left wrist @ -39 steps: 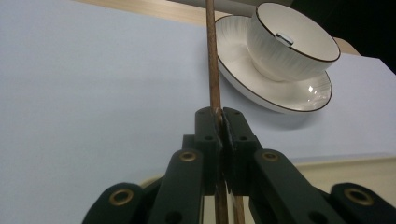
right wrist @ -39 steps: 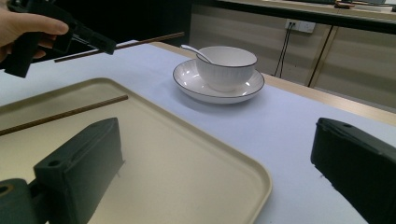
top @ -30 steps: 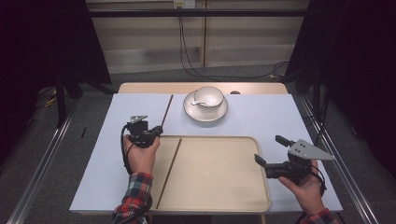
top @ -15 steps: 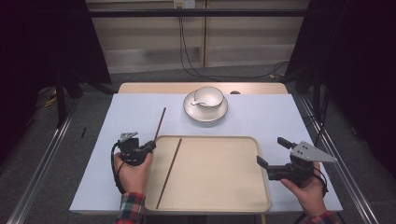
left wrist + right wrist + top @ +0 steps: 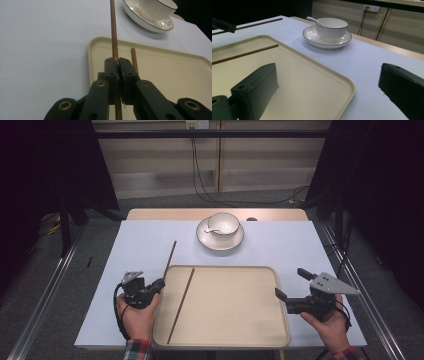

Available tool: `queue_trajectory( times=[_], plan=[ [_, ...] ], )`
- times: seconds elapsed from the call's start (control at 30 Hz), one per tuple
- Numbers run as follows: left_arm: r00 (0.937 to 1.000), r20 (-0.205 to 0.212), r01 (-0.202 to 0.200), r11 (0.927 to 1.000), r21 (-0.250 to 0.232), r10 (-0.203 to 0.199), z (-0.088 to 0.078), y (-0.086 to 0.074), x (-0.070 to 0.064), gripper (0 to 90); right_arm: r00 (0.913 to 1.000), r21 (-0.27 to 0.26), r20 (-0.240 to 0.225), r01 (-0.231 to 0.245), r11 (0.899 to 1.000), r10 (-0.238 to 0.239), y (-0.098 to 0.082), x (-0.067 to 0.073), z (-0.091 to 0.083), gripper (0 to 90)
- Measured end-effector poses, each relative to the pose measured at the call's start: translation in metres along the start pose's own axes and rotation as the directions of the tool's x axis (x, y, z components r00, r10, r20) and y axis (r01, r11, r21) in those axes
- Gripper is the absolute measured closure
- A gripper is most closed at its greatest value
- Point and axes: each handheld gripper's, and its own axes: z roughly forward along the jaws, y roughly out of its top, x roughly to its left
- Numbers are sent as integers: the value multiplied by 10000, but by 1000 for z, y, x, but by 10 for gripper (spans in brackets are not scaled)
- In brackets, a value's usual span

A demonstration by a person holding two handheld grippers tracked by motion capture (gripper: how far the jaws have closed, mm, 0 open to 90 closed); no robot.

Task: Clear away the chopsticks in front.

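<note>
In the lower left of the high view, our left tool (image 5: 159,284) is pinched tight on a brown chopstick (image 5: 170,258) that reaches up over the desk (image 5: 140,245). A second chopstick (image 5: 181,304) lies inside the tan tray (image 5: 235,340). Low on the right, our right tool (image 5: 291,283) stands wide with nothing in it.

— Where can your right hand-held gripper (image 5: 290,292) pass?
— Your tray (image 5: 235,330) lies bare right of the chopstick (image 5: 181,305) on it.
— What blocks you?
— The bowl (image 5: 223,224) on its saucer (image 5: 220,240) at twelve o'clock; bare surface (image 5: 285,245) flanks it at ten and two.
</note>
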Motion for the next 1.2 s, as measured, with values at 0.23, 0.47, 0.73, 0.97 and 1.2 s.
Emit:
queue_trajectory(
  times=[0.23,0.47,0.73,0.97,1.2],
  plan=[
    [10000,29,-78,9997,231,77,-11,-19,0,856,9998,-34,-67,162,9999,-162,5,4,4,21],
    [9999,89,-72,9996,267,69,-26,-32,0,856,9993,-10,-182,329,9995,-330,7,8,10,22],
    [9998,178,16,9990,450,-24,-30,-39,2,856,9994,-63,-138,307,9995,-308,7,5,13,21],
    [9999,39,157,9991,399,-159,-33,-43,5,856,9990,-102,-195,395,9992,-397,8,7,15,23],
    [9999,34,-111,9973,727,108,-34,-46,2,855,9992,-170,-183,362,9992,-366,9,6,15,23]
  ],
)
